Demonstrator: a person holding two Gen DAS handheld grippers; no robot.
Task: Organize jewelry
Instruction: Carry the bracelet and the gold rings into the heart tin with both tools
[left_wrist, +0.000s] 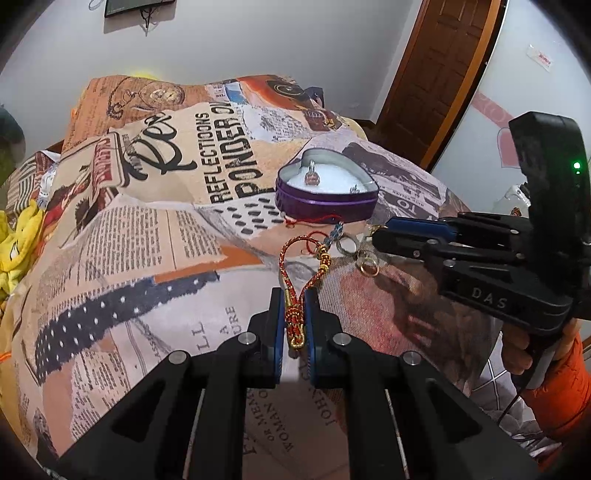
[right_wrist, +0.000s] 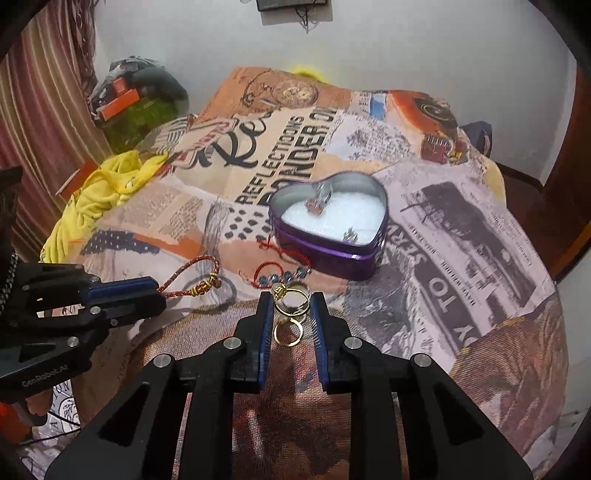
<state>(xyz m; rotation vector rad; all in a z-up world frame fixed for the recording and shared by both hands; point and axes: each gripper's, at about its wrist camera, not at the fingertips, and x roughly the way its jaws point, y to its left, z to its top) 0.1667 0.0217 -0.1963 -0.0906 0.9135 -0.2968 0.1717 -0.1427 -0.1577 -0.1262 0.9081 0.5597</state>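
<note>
A purple heart-shaped tin (left_wrist: 325, 201) (right_wrist: 325, 254) with white lining lies open on the printed bedspread and holds two small trinkets (right_wrist: 318, 205). My left gripper (left_wrist: 294, 301) is shut on the knotted end of a red-and-gold braided bracelet (left_wrist: 295, 280), also seen in the right wrist view (right_wrist: 192, 275). My right gripper (right_wrist: 291, 299) is open, its fingers on either side of gold rings (right_wrist: 290, 304) lying on the bedspread; a further gold ring (right_wrist: 288, 334) lies nearer. A red cord with blue beads (right_wrist: 280, 275) lies by the tin's front.
The printed bedspread (right_wrist: 461, 240) covers a mounded bed. Yellow fabric (right_wrist: 107, 188) and clutter lie at the left, a striped curtain (right_wrist: 40, 122) beyond. A brown door (left_wrist: 439, 70) stands at the right. My right gripper's body (left_wrist: 480, 258) crosses the left wrist view.
</note>
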